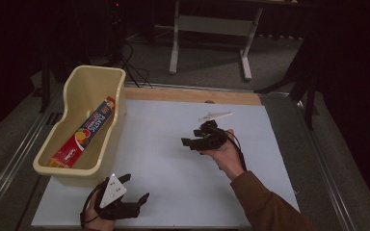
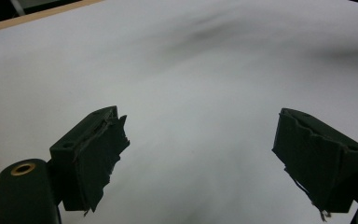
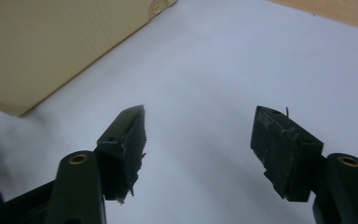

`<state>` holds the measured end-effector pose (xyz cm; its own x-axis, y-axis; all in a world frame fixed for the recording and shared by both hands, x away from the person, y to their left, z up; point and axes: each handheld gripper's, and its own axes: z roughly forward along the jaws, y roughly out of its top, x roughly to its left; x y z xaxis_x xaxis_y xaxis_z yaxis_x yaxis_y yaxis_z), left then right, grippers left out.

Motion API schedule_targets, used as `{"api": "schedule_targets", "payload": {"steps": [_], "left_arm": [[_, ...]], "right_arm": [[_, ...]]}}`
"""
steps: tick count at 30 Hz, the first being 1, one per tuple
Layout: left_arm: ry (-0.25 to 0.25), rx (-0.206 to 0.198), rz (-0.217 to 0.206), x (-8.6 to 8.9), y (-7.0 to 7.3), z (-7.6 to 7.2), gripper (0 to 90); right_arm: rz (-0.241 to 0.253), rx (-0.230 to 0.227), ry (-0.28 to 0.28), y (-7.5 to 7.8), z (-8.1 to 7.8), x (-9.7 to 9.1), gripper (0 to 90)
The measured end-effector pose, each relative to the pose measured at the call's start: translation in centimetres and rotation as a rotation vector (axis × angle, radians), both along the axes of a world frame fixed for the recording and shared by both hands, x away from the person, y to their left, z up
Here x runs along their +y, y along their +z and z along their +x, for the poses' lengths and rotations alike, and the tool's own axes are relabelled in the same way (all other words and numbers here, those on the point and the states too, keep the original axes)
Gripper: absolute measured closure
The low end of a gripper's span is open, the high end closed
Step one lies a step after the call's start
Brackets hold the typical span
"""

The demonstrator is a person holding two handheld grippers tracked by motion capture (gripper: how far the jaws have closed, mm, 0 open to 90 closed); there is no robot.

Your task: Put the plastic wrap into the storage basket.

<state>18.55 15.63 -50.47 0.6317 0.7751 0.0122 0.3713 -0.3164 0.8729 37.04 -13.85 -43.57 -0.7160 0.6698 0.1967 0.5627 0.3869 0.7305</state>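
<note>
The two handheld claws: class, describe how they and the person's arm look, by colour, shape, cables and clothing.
Both are black two-jaw tools. The left claw carries a pale grey three-cornered plate on top, and its pads are ragged-edged. Brass-coloured rings sit on the right claw. A black cable trails along the right hand toward a brown sleeve.

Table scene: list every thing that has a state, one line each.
Bin: upright, open-topped, on the table's left side.
Wrap box: lying slanted inside the bin.
Left gripper: open, empty, near the table's front edge.
Right gripper: open, empty, mid-table.
</note>
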Motion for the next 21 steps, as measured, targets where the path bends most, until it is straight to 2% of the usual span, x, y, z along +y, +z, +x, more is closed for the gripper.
{"api": "schedule_targets", "payload": {"steps": [2, 5, 10, 13, 15, 18, 21], "left_arm": [[0.004, 0.002, -0.003, 0.1, 0.0, 0.0, 15.4], [0.007, 0.001, -0.003, 0.1, 0.0, 0.0, 15.4], [0.013, 0.001, -0.005, 0.2, 0.0, 0.0, 15.4], [0.016, 0.002, -0.004, 0.3, 0.0, 0.1, 15.4], [0.017, 0.001, -0.002, 0.3, 0.0, 0.1, 15.4], [0.021, 0.005, -0.001, 0.2, -0.1, 0.2, 15.4], [0.022, 0.005, 0.001, 0.2, -0.1, 0.2, 15.4]], "right_arm": [[0.018, -0.006, -0.01, -0.5, -0.6, -1.1, 33.3], [0.003, -0.029, -0.03, -1.3, -1.5, -2.8, 32.5], [-0.116, -0.128, -0.064, -2.8, -3.6, -5.1, 30.3], [-0.14, -0.161, -0.083, -3.6, -5.1, -6.5, 26.7], [-0.13, -0.17, -0.105, -4.2, -6.0, -7.4, 26.5], [-0.103, -0.161, -0.113, -5.2, -7.0, -8.8, 26.4], [-0.092, -0.18, -0.123, -5.9, -8.0, -10.2, 26.0]]}}
